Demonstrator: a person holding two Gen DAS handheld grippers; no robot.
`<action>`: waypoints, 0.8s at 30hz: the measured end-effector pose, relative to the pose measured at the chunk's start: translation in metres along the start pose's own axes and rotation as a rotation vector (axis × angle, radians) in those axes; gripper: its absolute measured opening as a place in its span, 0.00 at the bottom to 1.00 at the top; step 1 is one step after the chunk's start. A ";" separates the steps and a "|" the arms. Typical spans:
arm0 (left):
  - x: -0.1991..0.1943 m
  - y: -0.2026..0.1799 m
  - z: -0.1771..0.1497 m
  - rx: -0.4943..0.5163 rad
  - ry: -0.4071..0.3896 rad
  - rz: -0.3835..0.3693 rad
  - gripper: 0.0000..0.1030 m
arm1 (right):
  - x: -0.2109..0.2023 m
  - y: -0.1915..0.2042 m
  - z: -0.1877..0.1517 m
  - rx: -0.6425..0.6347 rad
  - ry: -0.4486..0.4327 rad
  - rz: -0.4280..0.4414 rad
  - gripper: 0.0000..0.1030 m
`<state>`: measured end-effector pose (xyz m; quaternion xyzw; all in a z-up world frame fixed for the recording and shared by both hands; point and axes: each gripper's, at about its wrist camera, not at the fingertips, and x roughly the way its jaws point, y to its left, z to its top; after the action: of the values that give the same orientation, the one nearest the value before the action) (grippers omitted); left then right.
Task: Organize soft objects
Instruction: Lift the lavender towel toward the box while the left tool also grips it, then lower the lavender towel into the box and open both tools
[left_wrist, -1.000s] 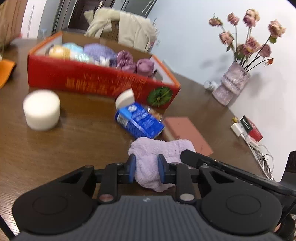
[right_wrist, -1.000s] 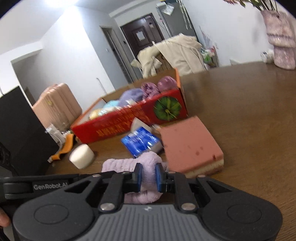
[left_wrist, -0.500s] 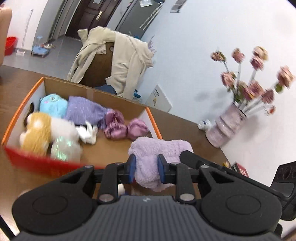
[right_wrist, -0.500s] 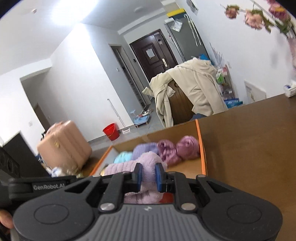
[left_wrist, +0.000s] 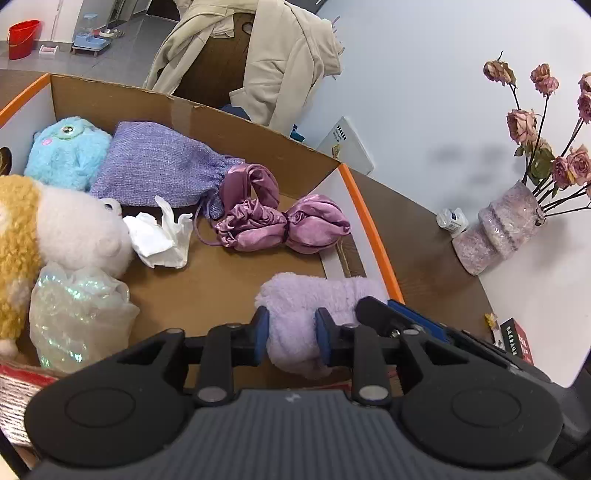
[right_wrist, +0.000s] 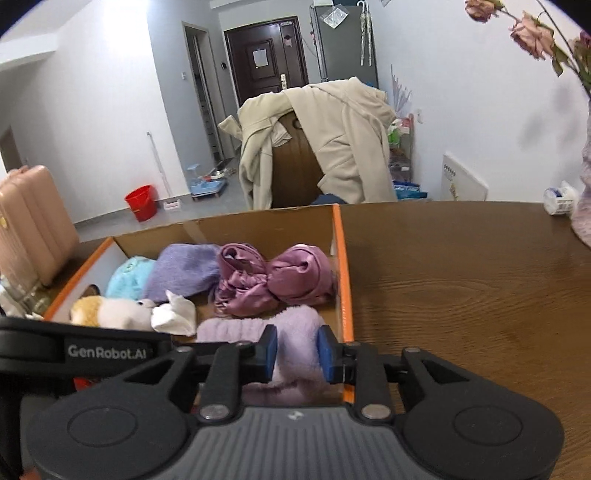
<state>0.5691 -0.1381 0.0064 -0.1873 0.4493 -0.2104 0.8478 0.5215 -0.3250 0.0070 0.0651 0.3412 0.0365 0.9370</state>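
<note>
Both grippers hold one fluffy lilac towel (left_wrist: 295, 306), also seen in the right wrist view (right_wrist: 295, 325). My left gripper (left_wrist: 291, 332) is shut on its left part; my right gripper (right_wrist: 297, 350) is shut on its right end. The towel hangs over the near right corner of the open cardboard box (left_wrist: 207, 110), inside its orange rim (right_wrist: 341, 258). The box holds a blue plush (left_wrist: 66, 151), a purple knit pouch (left_wrist: 159, 166), pink satin scrunchies (left_wrist: 280, 221), a white-and-tan plush (left_wrist: 70, 229), a crumpled tissue (left_wrist: 159, 240) and an iridescent bag (left_wrist: 74, 310).
The box stands on a brown wooden table (right_wrist: 461, 288). A pink vase of dried roses (left_wrist: 498, 229) and a small white bottle (left_wrist: 450, 221) stand at the table's right. A chair draped with a beige coat (right_wrist: 314, 147) stands behind the box.
Both grippers have carried the lilac towel up from the table and forward over the box. The sponge, blue packet and white roll are out of view.
</note>
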 end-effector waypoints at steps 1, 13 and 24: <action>-0.001 0.000 -0.001 0.004 0.000 -0.002 0.31 | -0.002 0.002 -0.001 -0.018 -0.009 -0.013 0.23; -0.076 -0.006 -0.010 0.111 -0.131 0.086 0.63 | -0.054 0.011 0.016 -0.036 -0.137 0.033 0.60; -0.177 -0.019 -0.077 0.278 -0.354 0.360 0.84 | -0.121 0.029 -0.018 -0.110 -0.219 0.039 0.86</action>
<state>0.4104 -0.0707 0.0964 -0.0204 0.2872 -0.0803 0.9543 0.4163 -0.3087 0.0745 0.0238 0.2330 0.0662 0.9699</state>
